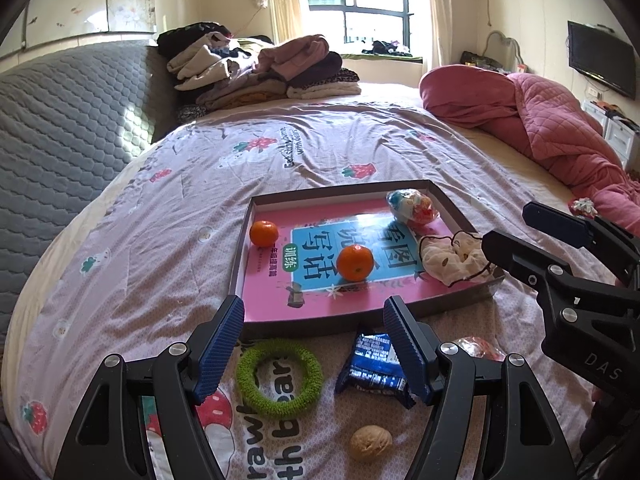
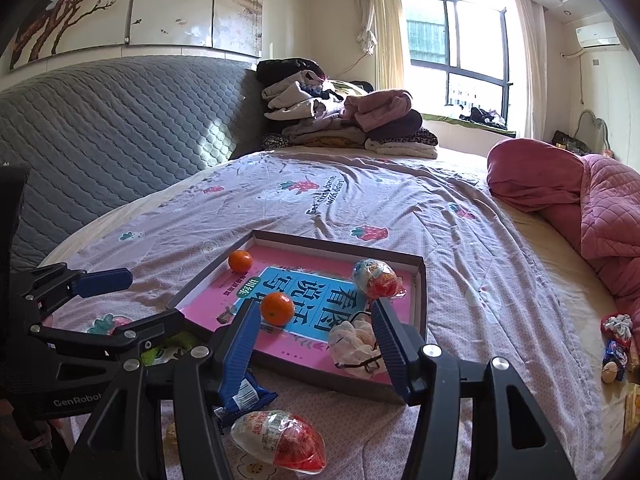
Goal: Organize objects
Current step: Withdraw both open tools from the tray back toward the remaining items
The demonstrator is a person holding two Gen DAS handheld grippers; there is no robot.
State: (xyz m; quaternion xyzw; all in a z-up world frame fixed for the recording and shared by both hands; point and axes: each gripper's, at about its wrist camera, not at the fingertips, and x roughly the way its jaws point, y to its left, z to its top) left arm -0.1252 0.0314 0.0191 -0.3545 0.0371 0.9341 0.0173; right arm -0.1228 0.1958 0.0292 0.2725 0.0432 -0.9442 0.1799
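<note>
A shallow brown box tray with a pink book lining lies on the bed; it also shows in the right wrist view. In it are two oranges, a wrapped egg toy and a white cloth scrunchie. On the sheet in front lie a green ring, a blue snack packet, a walnut and a second egg toy. My left gripper is open and empty above the ring and packet. My right gripper is open and empty at the tray's near edge.
A pile of folded clothes sits at the bed's far end by the grey headboard. A pink quilt lies bunched on the right. Small items lie by the right bed edge.
</note>
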